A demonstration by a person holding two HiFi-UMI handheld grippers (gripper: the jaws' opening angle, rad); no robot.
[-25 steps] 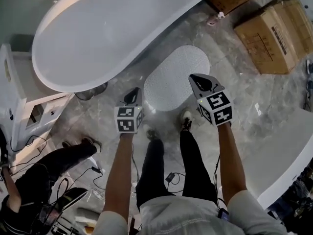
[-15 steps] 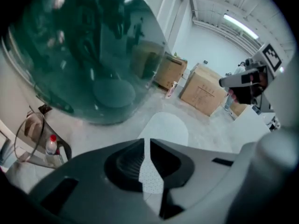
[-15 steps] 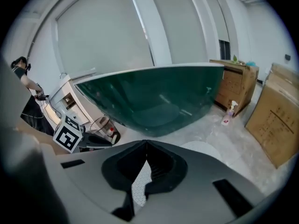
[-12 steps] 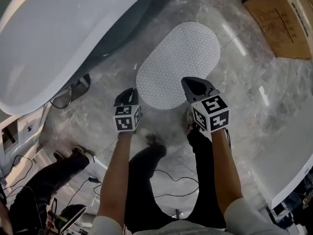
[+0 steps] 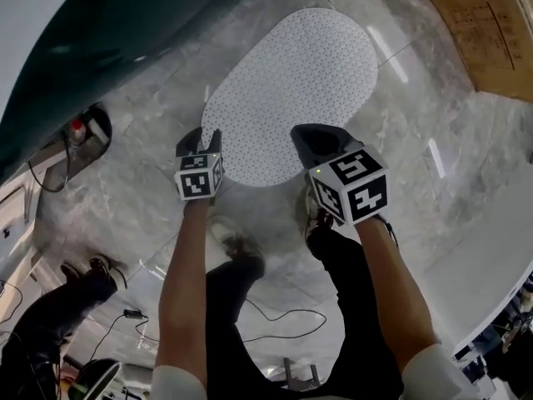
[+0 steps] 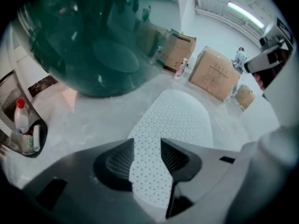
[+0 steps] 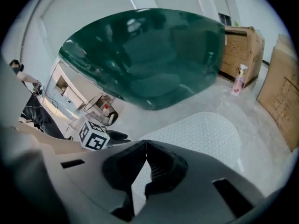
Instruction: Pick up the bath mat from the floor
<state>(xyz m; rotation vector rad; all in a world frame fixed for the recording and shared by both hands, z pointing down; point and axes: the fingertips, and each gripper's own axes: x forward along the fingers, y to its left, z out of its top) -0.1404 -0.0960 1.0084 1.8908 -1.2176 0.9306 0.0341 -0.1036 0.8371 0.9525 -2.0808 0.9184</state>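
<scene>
Head view: one bath mat (image 5: 291,82) lies flat on the marble floor (image 5: 433,132), its long axis running near-left to far-right. My left gripper (image 5: 200,137) and right gripper (image 5: 320,140) have dropped to its near end.

Left gripper view: my jaws have just been opening and stand apart above the mat, gripping nothing.

Right gripper view: my jaws are together, with the mat ahead.

We find the room bright and evenly lit. A ceiling strip light (image 6: 243,15) glows in the left gripper view, and pale glare streaks lie on the polished floor (image 5: 450,132). The dark tub (image 7: 149,55) carries soft reflections. The bath mat (image 5: 291,82) shows crisp dots. Both gripper views bulge, with black corners and a soft foreground.
</scene>
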